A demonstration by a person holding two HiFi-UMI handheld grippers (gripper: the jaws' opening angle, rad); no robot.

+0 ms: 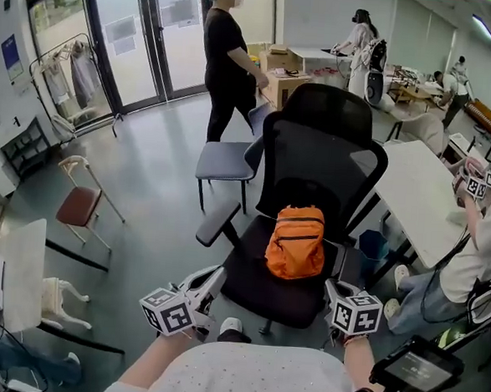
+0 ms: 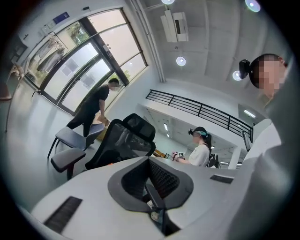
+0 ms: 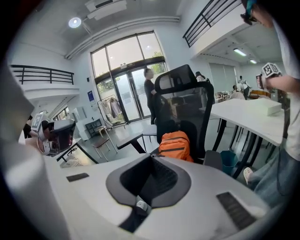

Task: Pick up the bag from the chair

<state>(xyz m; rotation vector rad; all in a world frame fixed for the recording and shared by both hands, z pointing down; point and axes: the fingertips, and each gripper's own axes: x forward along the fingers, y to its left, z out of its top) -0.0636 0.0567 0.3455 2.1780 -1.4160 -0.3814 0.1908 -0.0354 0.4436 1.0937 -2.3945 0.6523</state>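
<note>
The left tongs [image 1: 213, 277] are clenched, jaws pressed together with nothing between them, and they point level toward the black office chair [image 1: 315, 154] from its front left. The right tongs [image 1: 333, 287] are likewise clenched and empty, tilted downward at the chair's front right corner. Both are apart from the orange bag [image 1: 296, 243], which stands upright at the back of the seat, leaning against the mesh backrest.

The chair's left armrest [image 1: 218, 223] juts out between the left tongs and the bag. The right armrest [image 1: 349, 263] sits just beside the right tongs.

To the right of the chair stands a white worktop [image 1: 417, 195], with a blue bin [image 1: 374, 244] on the floor beneath its near edge. A seated person [image 1: 476, 249] is at that worktop's far side, close to the right tongs. Behind the office chair is a grey chair [image 1: 223, 160], and beyond it a standing person in black [image 1: 226, 55] near the glass doors. Well off to the left are a small red-seated chair [image 1: 79, 204] and a clothes rack [image 1: 74, 74].
</note>
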